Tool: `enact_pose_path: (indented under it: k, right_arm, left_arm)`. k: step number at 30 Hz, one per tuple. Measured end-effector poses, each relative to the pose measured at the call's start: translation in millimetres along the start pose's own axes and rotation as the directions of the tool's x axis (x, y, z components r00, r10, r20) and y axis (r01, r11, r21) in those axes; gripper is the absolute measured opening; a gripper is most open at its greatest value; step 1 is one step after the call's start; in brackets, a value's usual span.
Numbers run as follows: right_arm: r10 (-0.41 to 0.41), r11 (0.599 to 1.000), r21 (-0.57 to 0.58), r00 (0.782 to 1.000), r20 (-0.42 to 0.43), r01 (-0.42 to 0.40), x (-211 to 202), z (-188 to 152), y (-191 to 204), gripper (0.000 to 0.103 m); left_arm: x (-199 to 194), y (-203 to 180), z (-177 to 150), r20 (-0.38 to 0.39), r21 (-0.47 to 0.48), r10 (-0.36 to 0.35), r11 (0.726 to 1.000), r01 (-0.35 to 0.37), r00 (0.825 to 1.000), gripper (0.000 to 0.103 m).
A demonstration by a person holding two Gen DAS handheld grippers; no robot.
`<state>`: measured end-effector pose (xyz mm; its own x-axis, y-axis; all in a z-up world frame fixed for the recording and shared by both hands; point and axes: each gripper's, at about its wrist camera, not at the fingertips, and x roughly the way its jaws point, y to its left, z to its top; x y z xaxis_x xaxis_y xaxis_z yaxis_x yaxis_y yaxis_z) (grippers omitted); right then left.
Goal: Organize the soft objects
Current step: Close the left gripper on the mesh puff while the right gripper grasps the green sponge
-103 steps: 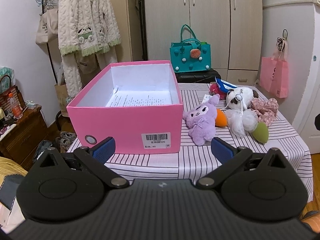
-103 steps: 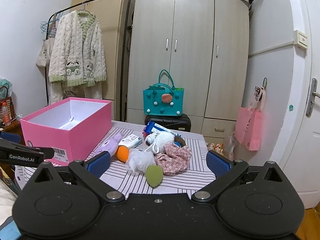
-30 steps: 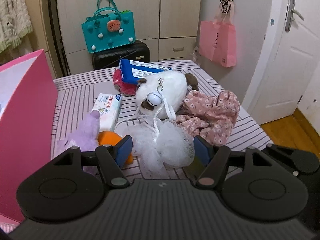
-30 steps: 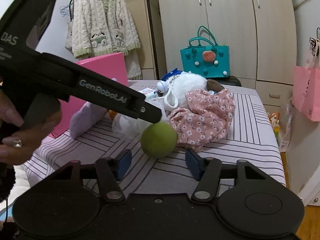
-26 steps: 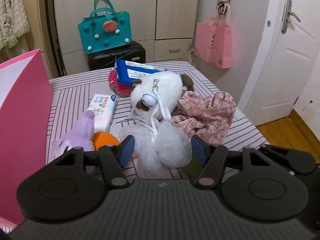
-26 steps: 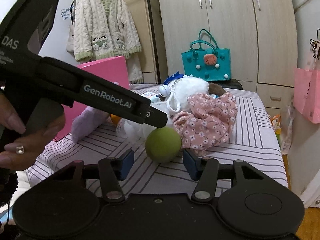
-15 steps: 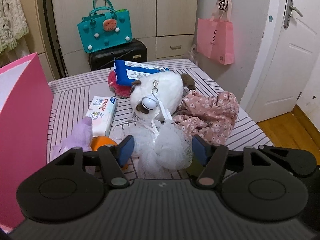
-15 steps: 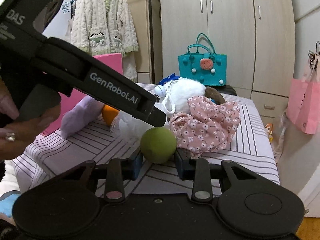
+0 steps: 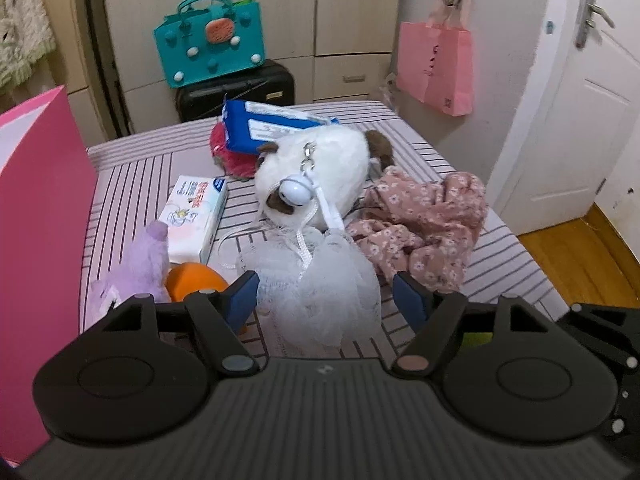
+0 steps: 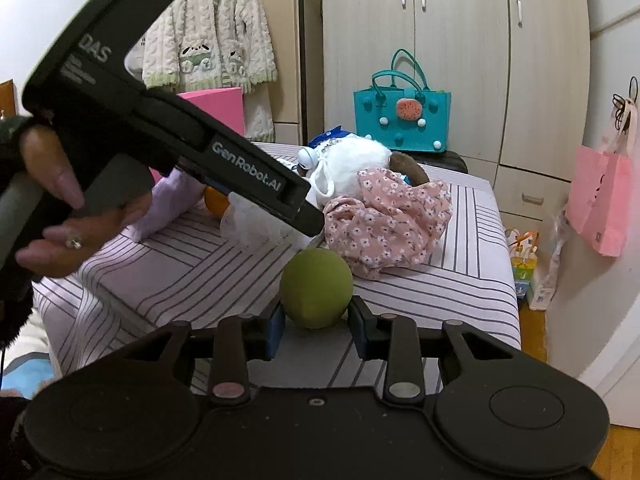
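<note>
Right hand-held gripper (image 10: 316, 330): jaws drawn in on the olive-green foam ball (image 10: 316, 288), blue pads touching both its flanks; the ball sits on the striped counter (image 10: 432, 296) at its near edge, just in front of the crumpled pink floral cloth (image 10: 384, 216).

Left hand-held gripper (image 9: 326, 300): jaws opening, set wide either side of the white mesh bath pouf (image 9: 320, 280); pads not pressing it. In the right wrist view this gripper reaches in from the left, held by a person's hand (image 10: 68, 208), its tip over the pouf.

Layout on the counter, left wrist view: white plush toy with brown ears and a small bell on a cord (image 9: 320, 168) behind the pouf, cord trailing onto the mesh. Floral cloth to the right, touching the plush. Lilac plush toy (image 9: 136, 268) at left, an orange rounded object (image 9: 192, 280) just beside it, a white printed carton (image 9: 196, 212) behind them. Blue-and-white packet (image 9: 272, 124) rests on a red fluffy item (image 9: 228, 152) at the far side. Open pink cardboard box (image 9: 40, 208) stands along the left edge.
</note>
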<state>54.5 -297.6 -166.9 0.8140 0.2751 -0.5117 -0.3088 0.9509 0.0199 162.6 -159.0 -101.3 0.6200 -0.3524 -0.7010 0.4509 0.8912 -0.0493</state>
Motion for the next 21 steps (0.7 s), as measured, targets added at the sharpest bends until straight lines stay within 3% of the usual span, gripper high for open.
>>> enact_pose_path:
  k: [3,5,8,13,21]
  right_arm:
    - [-0.003,1.000,0.005,1.000,0.014,0.003,3.1,1.3,-0.4,0.046]
    - [0.002,1.000,0.006,1.000,0.015,-0.002,7.4,2.1,-0.8,0.047]
    - [0.011,1.000,0.026,1.000,0.029,-0.011,10.9,3.1,-2.5,0.047]
    - [0.022,0.999,0.047,0.999,0.034,-0.023,11.0,5.6,-4.6,0.042]
    - [0.014,1.000,0.018,0.999,0.031,-0.015,1.4,14.7,-1.5,0.042]
  left_arm:
    - [5.8,2.1,-1.9,-0.012,-0.011,0.016,1.000,-0.017,1.000,0.065]
    - [8.1,2.3,-3.3,-0.019,-0.005,0.023,1.000,-0.024,1.000,0.048]
    - [6.0,4.2,-3.3,-0.018,-0.004,0.016,1.000,-0.016,1.000,0.033]
    - [-12.3,9.4,-1.7,-0.003,-0.015,-0.012,1.000,0.012,1.000,0.028]
    - [-46.8,8.3,10.7,0.053,0.043,-0.026,0.999,0.023,0.998,0.028]
